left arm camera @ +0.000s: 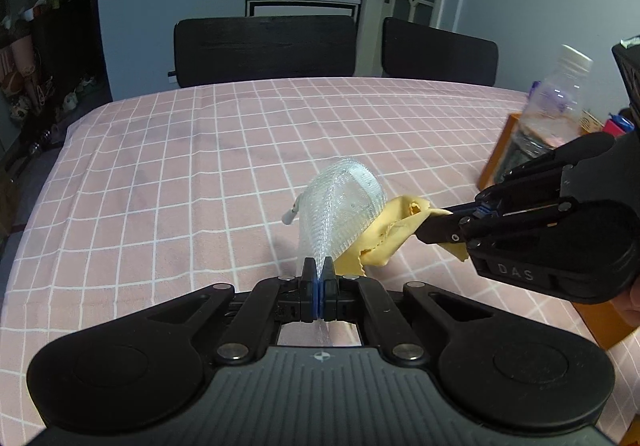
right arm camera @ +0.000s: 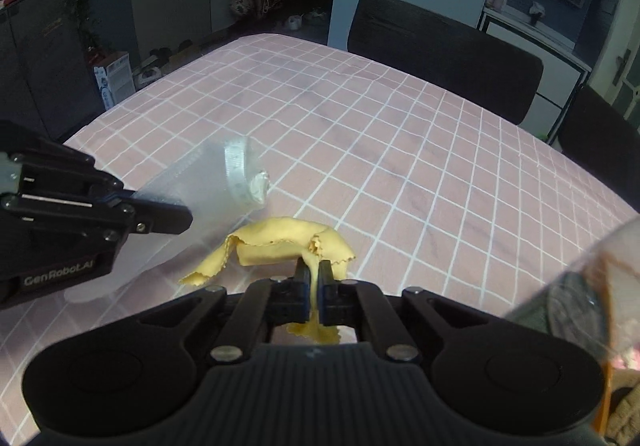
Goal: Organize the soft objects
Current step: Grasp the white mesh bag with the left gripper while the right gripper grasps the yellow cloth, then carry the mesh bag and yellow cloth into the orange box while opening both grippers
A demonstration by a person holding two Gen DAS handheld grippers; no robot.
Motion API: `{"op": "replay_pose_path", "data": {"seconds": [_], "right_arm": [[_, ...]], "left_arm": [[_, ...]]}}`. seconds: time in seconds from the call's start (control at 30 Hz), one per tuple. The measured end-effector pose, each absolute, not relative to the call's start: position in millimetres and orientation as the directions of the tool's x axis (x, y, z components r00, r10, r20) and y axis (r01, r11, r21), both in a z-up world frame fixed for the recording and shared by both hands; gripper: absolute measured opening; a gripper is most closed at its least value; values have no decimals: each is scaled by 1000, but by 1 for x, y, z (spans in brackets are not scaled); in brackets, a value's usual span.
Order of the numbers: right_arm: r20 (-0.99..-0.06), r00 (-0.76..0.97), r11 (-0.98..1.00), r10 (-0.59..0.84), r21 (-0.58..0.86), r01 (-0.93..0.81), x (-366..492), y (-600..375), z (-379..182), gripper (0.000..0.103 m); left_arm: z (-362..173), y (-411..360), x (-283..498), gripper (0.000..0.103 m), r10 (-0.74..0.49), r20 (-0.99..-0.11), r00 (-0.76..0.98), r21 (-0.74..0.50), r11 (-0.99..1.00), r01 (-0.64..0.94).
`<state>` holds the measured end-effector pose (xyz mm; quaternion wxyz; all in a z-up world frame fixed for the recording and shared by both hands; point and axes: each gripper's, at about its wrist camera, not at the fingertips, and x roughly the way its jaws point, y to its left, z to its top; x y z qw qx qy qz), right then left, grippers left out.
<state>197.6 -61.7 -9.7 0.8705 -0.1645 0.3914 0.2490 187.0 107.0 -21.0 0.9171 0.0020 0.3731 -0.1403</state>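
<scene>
The clear mesh pouch (left arm camera: 340,206) is clamped at 1 edge by the left tongs (left arm camera: 319,266), jaws pressed together on the thin plastic, and is held up off the pink checked tabletop (left arm camera: 180,166). The yellow cloth (right arm camera: 280,242) is pinched by the right tongs (right arm camera: 315,270), jaws closed on a fold near its middle, w/ both ends hanging loose. In the left wrist view the cloth is seen touching the pouch's side, approx. at its mouth.

Risks, as judged from here:
- Pouch mouth not held open by only 1 grip; cloth could be pushed against the wall and not inside.
- Loose ends could be snagged on the zip edge, so part is left trailing out.
- Thin film could be slipped from the left tongs if tugged sideways by the cloth.
- The plastic bottle (left arm camera: 560,102) stands close to the right tongs; it could be knocked over by a wide swing.
</scene>
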Motion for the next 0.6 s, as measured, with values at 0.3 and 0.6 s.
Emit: {"op": "replay_pose_path", "data": {"seconds": [0.3, 0.6], "right_arm": [[-746, 603, 814, 283, -146, -563, 140, -109, 34, 0], [-711, 670, 865, 212, -183, -468, 98, -203, 88, 0]], "left_arm": [[6, 69, 144, 0, -310, -697, 646, -71, 927, 368], [48, -2, 116, 0, -450, -667, 594, -90, 840, 535]]}}
